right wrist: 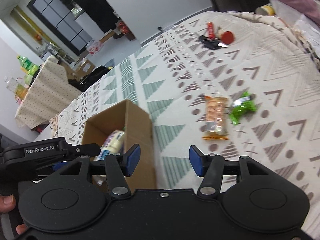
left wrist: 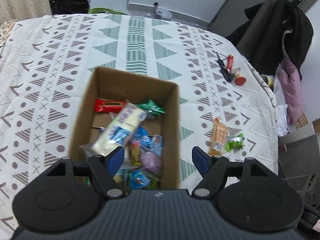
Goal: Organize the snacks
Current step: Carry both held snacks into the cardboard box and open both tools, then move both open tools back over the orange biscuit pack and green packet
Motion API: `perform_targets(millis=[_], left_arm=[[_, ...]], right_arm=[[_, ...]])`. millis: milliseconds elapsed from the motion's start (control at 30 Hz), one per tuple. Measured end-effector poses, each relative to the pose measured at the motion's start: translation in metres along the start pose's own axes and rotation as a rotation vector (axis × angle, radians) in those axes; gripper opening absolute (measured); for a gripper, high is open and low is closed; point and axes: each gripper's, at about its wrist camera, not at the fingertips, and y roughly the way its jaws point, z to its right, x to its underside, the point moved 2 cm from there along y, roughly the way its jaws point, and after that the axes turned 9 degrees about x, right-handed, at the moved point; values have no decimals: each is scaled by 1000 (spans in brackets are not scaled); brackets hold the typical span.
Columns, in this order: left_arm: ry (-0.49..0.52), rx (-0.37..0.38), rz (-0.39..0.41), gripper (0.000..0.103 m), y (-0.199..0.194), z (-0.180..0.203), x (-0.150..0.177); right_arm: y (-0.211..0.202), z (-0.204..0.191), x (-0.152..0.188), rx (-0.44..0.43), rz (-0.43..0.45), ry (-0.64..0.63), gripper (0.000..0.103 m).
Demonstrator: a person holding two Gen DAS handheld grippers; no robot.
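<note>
the only words that read clearly are "genrobot.ai", in white letters on the black side of the left gripper (right wrist: pixel 52 152), seen at the left edge of the right wrist view. a small pale emblem sits on the grey ribbed body of that gripper in its own view, too small to make out. print on the snack wrappers is blurred.
</note>
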Motion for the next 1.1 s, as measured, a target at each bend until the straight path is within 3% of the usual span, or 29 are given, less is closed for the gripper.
perform_targets(millis=[567,1100], left_arm=[[84,50,-10,73,30,70,3],[108,45,-91,73,100,102,2]], right_arm=[[-6,73,-13,30,18,101,55],[36,119,-30,18,-18,181,54]])
